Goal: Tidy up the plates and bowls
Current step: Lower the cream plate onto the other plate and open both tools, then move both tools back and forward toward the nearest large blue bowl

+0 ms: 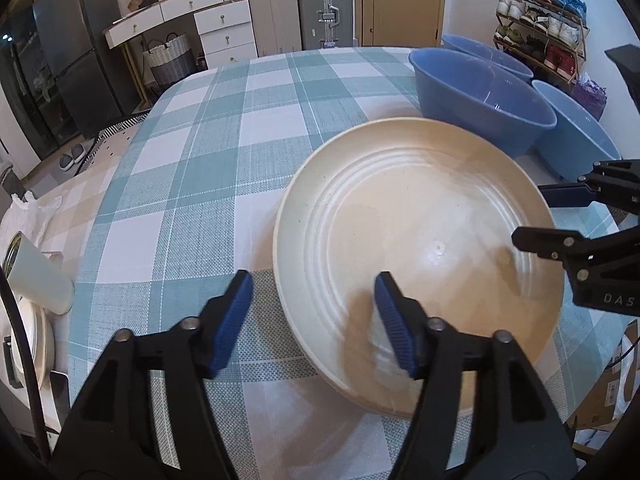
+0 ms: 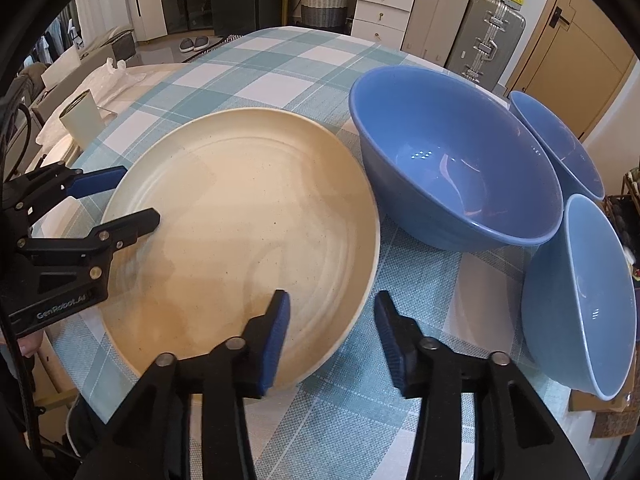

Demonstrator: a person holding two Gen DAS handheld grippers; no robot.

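On the table (image 1: pixel 208 128) with the checked cloth we see our left gripper (image 1: pixel 314 312) with its jaws wide open, one finger outside the left rim of the cream plate (image 1: pixel 400 216) and the other over its inside, holding nothing. Our right gripper (image 2: pixel 332 334) also has open jaws set on both sides of the plate's near right rim, not closed on it. Right of the plate stand three blue bowls: a large bowl (image 2: pixel 452 152) just beside it, a far bowl (image 2: pixel 560 140) behind, and a near bowl (image 2: pixel 588 300) at the table's right edge.
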